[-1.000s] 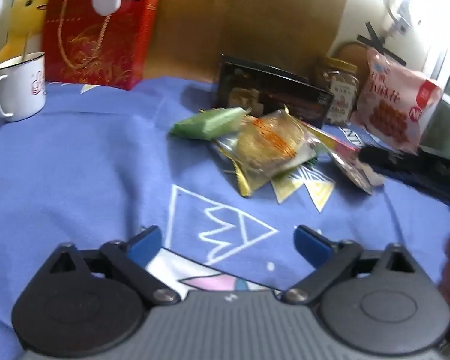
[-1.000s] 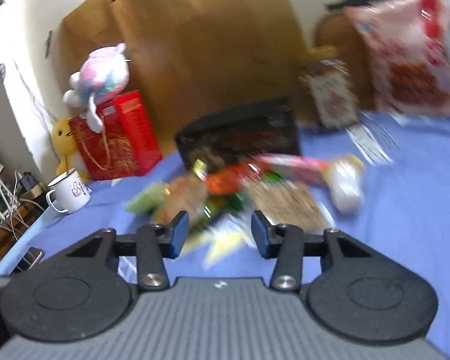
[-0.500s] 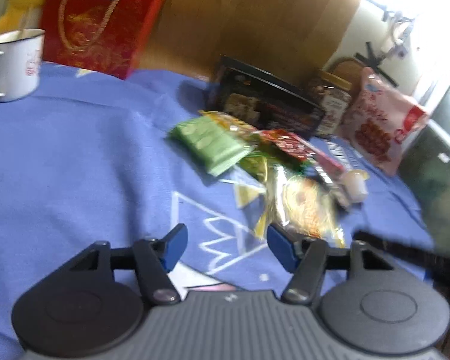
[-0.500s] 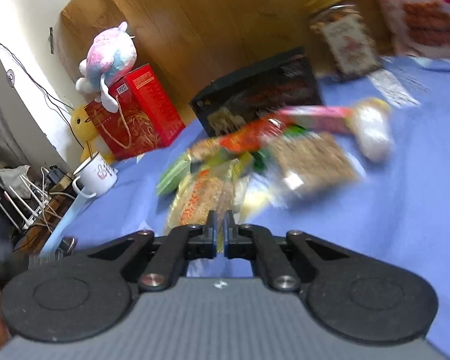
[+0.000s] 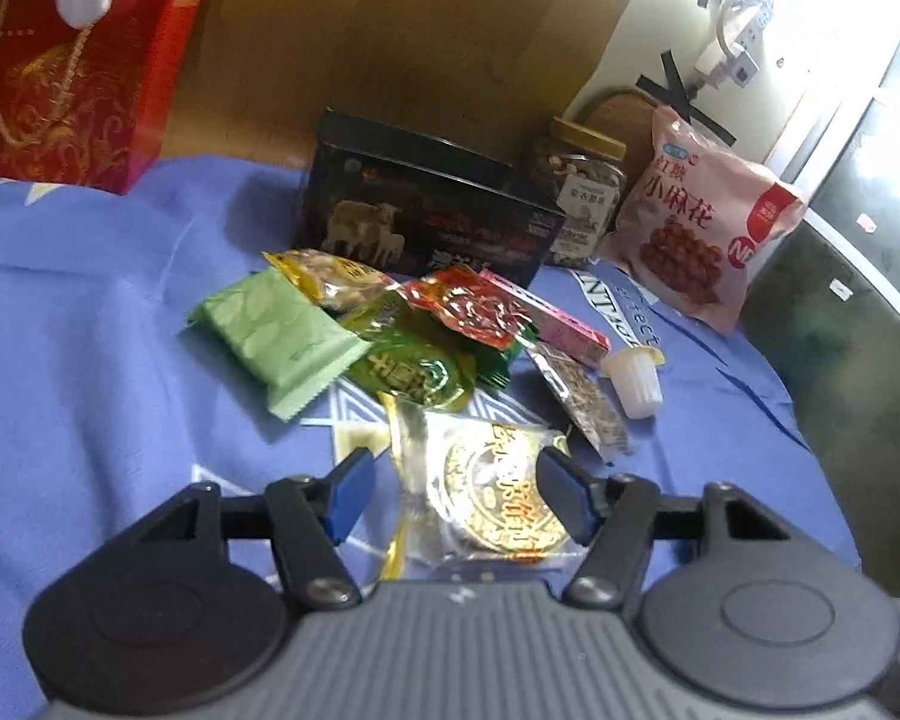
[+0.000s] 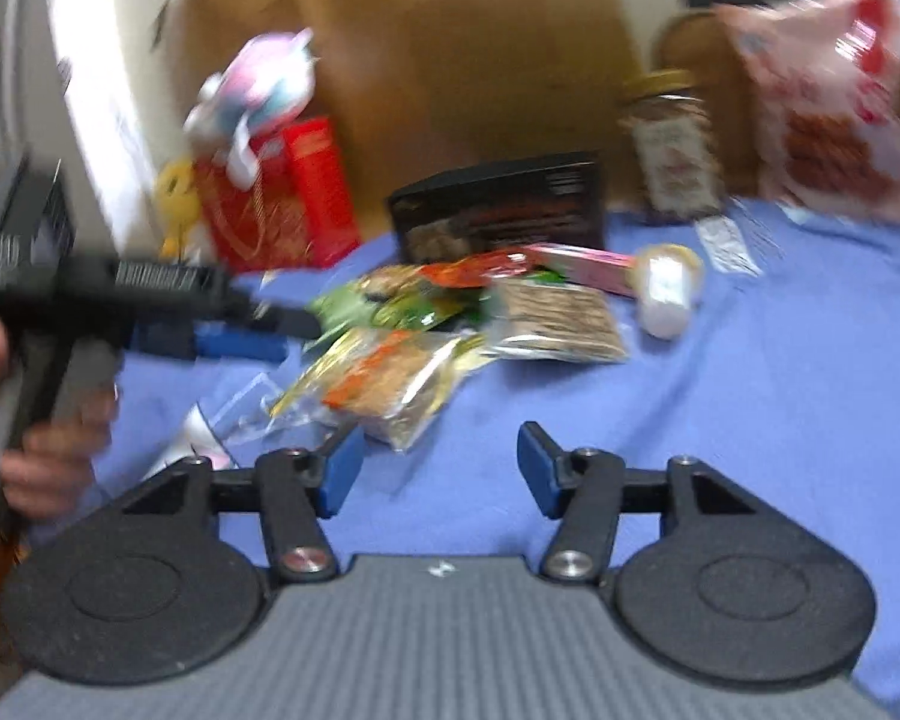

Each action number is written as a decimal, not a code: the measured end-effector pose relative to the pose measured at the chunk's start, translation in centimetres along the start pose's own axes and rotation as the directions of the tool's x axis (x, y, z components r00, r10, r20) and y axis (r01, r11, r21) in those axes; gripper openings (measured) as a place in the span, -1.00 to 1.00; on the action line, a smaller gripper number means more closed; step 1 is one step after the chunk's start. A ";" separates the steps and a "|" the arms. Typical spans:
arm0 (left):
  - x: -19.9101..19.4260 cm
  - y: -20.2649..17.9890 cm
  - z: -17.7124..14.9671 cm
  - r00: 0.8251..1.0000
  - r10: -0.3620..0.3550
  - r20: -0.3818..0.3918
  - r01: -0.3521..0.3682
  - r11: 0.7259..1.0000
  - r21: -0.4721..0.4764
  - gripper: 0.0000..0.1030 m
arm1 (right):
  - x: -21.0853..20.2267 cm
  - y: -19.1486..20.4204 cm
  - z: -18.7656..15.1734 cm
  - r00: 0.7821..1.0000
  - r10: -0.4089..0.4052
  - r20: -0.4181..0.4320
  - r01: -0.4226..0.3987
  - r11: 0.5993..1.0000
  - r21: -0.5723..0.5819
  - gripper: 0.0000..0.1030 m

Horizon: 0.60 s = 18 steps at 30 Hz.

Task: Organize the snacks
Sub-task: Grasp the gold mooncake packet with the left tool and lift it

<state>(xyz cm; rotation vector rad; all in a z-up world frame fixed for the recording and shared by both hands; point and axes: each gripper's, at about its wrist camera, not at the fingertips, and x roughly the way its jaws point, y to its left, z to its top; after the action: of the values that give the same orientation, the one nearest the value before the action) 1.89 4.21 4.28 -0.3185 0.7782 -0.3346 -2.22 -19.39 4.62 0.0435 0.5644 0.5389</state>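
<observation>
Near edge of the snack pile: I bracket the round pastry packet (image 5: 498, 510) with the left gripper (image 5: 453, 495), pads not yet pressing.
Right gripper (image 6: 435, 468) is released, empty; I should centre the packet before clenching, as its slick wrapper looks likely to slip.

Our two handheld grippers, matte black and ribbed grey

We see on the left gripper (image 5: 453, 495) and right gripper (image 6: 438, 468) blue fingertip pads, black linkage arms, silver pivot screws, round black discs.
</observation>
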 end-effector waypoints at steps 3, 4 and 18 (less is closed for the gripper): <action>1.5 -0.3 -0.2 0.999 0.020 -0.042 -0.020 1.000 0.015 0.15 | 2.7 0.4 0.9 0.999 0.006 -0.039 -0.007 0.999 -0.042 0.16; 1.8 -0.2 -0.4 0.998 0.020 -0.056 -0.019 1.000 0.017 0.15 | 3.3 0.8 1.0 0.999 -0.001 -0.043 -0.001 0.998 -0.060 0.16; 0.6 -3.8 -3.2 0.992 -0.057 -0.109 0.067 0.994 0.090 -0.11 | 1.4 2.4 -0.7 0.999 -0.031 -0.008 0.030 0.994 -0.107 -0.10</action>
<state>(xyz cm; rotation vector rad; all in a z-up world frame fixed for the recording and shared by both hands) -0.71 0.06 3.23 -0.2383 0.8556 -0.4481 -2.74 -16.73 3.76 -0.0689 0.5442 0.5388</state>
